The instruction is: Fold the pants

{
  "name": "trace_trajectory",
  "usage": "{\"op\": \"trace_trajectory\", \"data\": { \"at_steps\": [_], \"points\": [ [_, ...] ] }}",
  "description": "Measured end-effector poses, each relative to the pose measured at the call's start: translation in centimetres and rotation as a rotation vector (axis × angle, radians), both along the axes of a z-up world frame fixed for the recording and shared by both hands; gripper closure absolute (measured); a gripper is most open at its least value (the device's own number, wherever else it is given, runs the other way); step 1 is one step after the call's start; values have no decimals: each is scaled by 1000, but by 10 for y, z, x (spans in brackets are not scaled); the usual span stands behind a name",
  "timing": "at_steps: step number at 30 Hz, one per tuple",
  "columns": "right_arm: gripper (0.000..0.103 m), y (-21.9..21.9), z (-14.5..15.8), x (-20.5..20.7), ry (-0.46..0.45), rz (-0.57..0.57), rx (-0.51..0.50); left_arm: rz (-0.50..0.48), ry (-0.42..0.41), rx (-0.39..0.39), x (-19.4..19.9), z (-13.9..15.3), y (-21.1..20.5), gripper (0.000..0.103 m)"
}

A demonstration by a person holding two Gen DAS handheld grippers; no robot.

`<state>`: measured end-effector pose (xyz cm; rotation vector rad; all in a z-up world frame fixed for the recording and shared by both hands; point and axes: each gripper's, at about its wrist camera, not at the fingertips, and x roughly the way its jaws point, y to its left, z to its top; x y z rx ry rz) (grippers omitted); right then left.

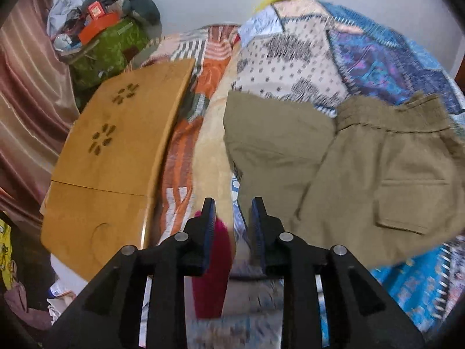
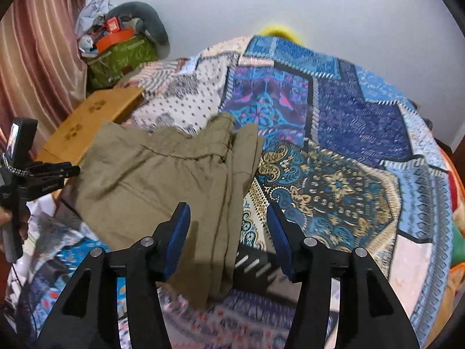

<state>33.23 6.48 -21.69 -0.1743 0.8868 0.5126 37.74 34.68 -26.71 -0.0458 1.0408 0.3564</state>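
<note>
Left gripper (image 1: 233, 208): bottom centre of the left view, jaws a narrow gap apart with nothing between them. It hangs over the quilt (image 1: 412, 285), not over cloth. The blurred magenta shape under the fingers I cannot identify.

Board (image 1: 116, 157): wooden, left half of the left view, lying on the bed well clear of the pants.

Pants (image 1: 343, 171): olive-khaki, centre to right of the left view, up and to the right of the left gripper. The nearest edge lies just beside the right fingertip, apart from it. Waistband at upper right, back pocket at lower right.

Pants in the right view (image 2: 162, 180): centre left, already doubled over, with stacked edges running from mid-frame down toward the bottom centre. That stacked edge is the long axis, pointing nearly straight at the right gripper.

Right gripper (image 2: 229, 213): bottom centre of the right view, jaws wide apart, empty. The stacked edge passes between and below the fingers; whether they touch the cloth I cannot tell.

Nearer hand: the right, by my reading; it sits over the cloth while the left is off its side.

Next move, as a judgement: the right would close on the stacked edge, and the left must shift right to reach its own edge.

Bag (image 2: 122, 58): green, upper left in both views, irrelevant.
</note>
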Motion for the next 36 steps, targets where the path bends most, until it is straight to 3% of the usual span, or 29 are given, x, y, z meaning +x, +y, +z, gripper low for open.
{"op": "trace_trajectory", "data": {
  "at_steps": [3,11,14,21,28,36],
  "points": [
    [53,-6,27,-17,-47,9,28,-25,-48,33,-20,32,-12,60],
    [53,-22,106,-80,-189,42,121,-77,-226,55,-90,131,-57,59],
    [53,-30,134,-108,-240,49,164,-116,-311,71,-127,171,-80,54],
    [53,-46,185,-173,-356,56,245,-151,-491,92,-212,236,-121,49],
    [53,-63,215,-237,-458,88,347,-143,-648,109,-288,265,-158,45],
    [53,-69,214,-292,-538,128,389,-138,-739,114,-341,265,-193,44]
  ]
}}
